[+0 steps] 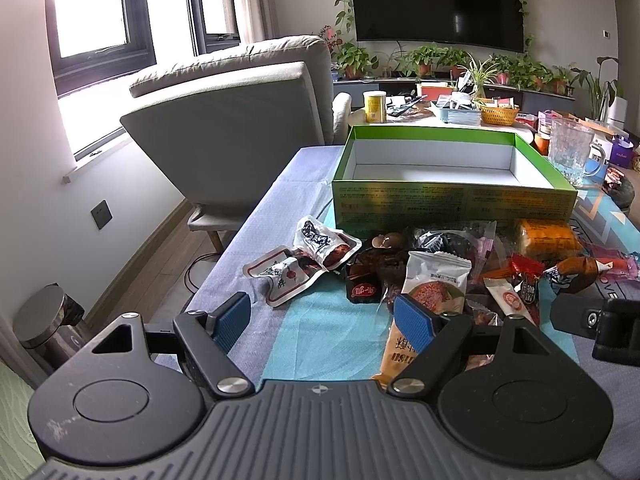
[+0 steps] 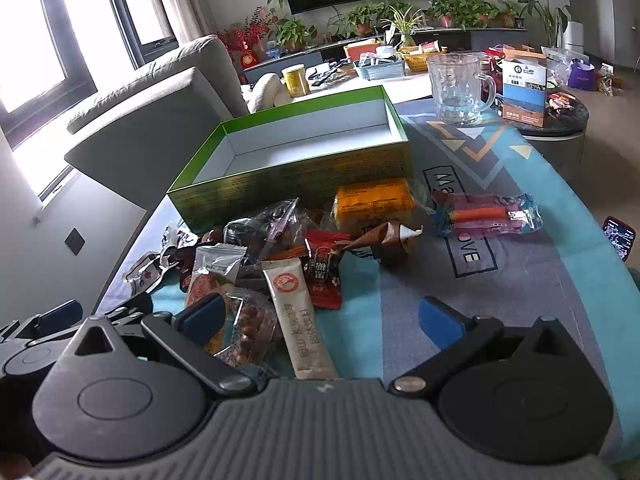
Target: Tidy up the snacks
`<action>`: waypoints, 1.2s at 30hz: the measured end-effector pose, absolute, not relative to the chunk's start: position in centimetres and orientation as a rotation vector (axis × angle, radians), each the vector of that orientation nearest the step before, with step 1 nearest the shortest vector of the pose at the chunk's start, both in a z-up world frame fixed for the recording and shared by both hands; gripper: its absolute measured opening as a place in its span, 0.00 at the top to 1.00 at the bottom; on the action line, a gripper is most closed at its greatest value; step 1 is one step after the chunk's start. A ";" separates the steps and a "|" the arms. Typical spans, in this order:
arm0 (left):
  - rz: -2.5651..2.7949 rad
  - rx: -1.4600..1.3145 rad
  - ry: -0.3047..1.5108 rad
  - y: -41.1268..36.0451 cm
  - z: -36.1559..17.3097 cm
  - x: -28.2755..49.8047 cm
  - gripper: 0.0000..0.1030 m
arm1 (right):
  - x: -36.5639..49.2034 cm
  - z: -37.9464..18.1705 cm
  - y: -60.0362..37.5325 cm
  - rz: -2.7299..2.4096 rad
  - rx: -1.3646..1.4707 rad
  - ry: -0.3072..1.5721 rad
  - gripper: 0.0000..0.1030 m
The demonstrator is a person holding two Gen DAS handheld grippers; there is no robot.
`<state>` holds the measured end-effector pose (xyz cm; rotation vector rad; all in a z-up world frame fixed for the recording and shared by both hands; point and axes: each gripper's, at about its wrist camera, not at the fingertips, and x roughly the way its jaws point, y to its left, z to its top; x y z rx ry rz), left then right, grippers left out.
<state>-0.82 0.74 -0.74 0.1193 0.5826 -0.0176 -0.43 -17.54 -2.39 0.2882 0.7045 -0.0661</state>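
- Our left gripper (image 1: 322,320) is spread wide and pinches nothing. Its blue pads (image 1: 232,322) hang low over the cloth, at the near edge of the snack pile.
- Our right gripper (image 2: 324,320) is spread wide too, and it is empty. A long cream stick packet (image 2: 298,316) lies on the table between its fingers, but nothing squeezes it.
- Just beside that stick is a clear bag of brown nuts (image 2: 250,326), and a red packet (image 2: 322,270) lies a bit further out.
- The rest of the snacks sit in a messy heap in front of both grippers. We see an orange pack (image 2: 374,202) near the box and a pink wrapped snack (image 2: 486,216) off to the right, apart from the heap.
- Behind the heap stands the green box (image 1: 452,202). It is open, and the white inside we can see has no snacks in it.
- A glass mug (image 2: 460,88) stands past the box, on the patterned tablecloth (image 2: 520,280).
- We think the job is only starting, since no snack is in the box.
- We think the next move is to close on one packet. The cream stick looks easiest, because it already lies between the right fingers.
- The stick is flat and thin, so the fingers need to go low and pinch its edges. Then it goes up and over the box wall.
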 end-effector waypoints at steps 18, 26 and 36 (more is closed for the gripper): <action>-0.127 0.115 0.665 0.5 -1.8 -1.2 0.24 | -0.7 -2.6 -20.6 -0.059 0.294 0.743 0.45; -0.225 0.132 0.713 -0.8 -3.0 0.3 0.25 | -1.3 -4.1 -19.6 0.069 0.254 0.806 0.45; -0.270 0.156 0.778 -1.9 -4.4 2.4 0.45 | 0.1 -5.6 -18.7 0.130 0.224 0.881 0.45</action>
